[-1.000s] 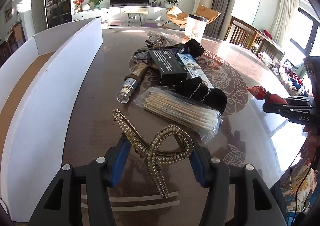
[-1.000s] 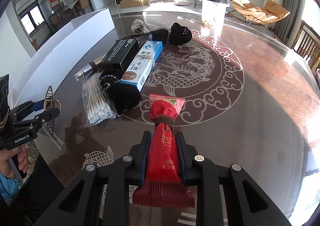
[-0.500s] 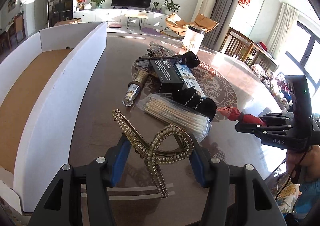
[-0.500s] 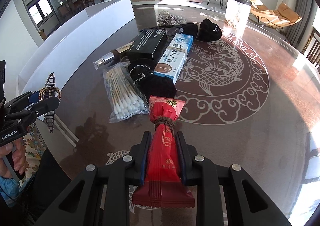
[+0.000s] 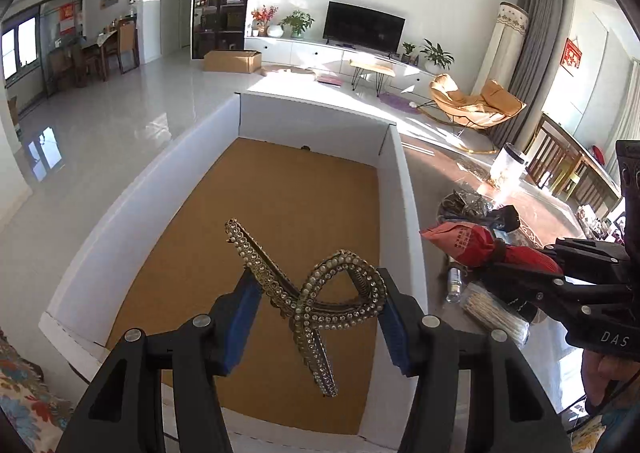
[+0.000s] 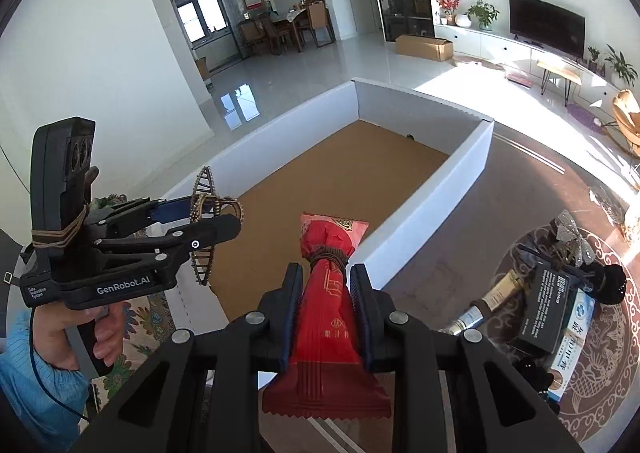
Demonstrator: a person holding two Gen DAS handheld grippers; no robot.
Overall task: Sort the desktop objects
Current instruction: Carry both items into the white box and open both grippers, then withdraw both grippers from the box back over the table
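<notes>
My left gripper (image 5: pixel 316 301) is shut on a gold beaded hair clip (image 5: pixel 312 293) and holds it above the brown floor of a white-walled cardboard box (image 5: pixel 394 173). It also shows in the right wrist view (image 6: pixel 208 221), over the box's near left corner. My right gripper (image 6: pixel 326 293) is shut on a red snack packet (image 6: pixel 328 317) tied with a brown band, held above the box's right wall (image 6: pixel 440 205). The packet also shows in the left wrist view (image 5: pixel 472 245).
On the dark patterned table (image 6: pixel 440 269) right of the box lie a black carton (image 6: pixel 544 305), a blue-white medicine box (image 6: pixel 572 337), a small bottle (image 6: pixel 492 297), a black pouch (image 6: pixel 608 281), a silver bow (image 6: pixel 572 237) and a cotton swab pack (image 5: pixel 496 317).
Both grippers have swung left from over the table to over the white box, each still holding its item. The box floor now fills both views.
</notes>
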